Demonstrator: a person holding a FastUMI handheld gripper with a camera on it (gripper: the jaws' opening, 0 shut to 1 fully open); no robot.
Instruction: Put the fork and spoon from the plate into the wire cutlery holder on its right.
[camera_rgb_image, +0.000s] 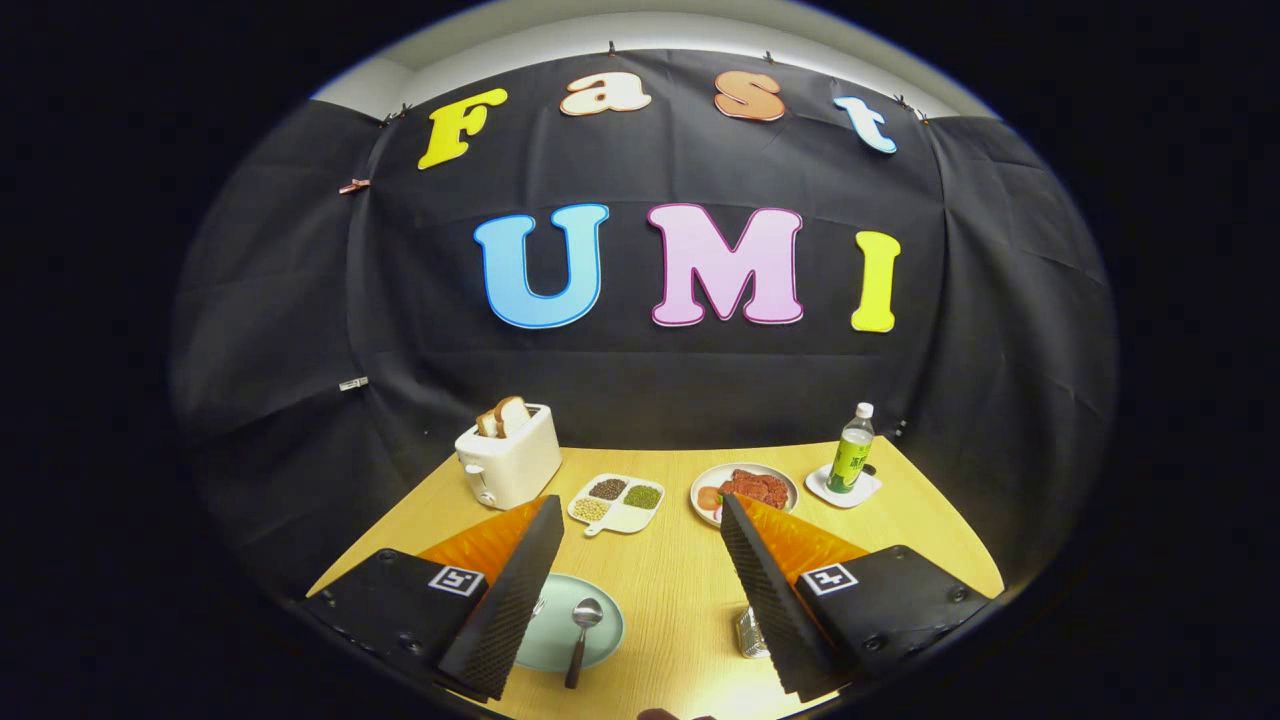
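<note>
The left finger (510, 590) of the open claw (640, 525) covers the near-left part of the plate (556, 650) and all but a sliver of the fork (538, 606). The right finger (765, 590) hides most of the holder (749, 632), just beside it. The right fingertip overlaps the near rim of the dish (745, 490) beyond.

Over on the far left of the wooden table (680, 590) sits a white toaster (508, 464), bread slices (503, 416) poking up from its slots. Right of it lies a divided white dish (617, 502) holding grains and beans. Further right, a plate of reddish food (745, 489). Far right, a green bottle (852, 450) stands upright on a white coaster (842, 487).
</note>
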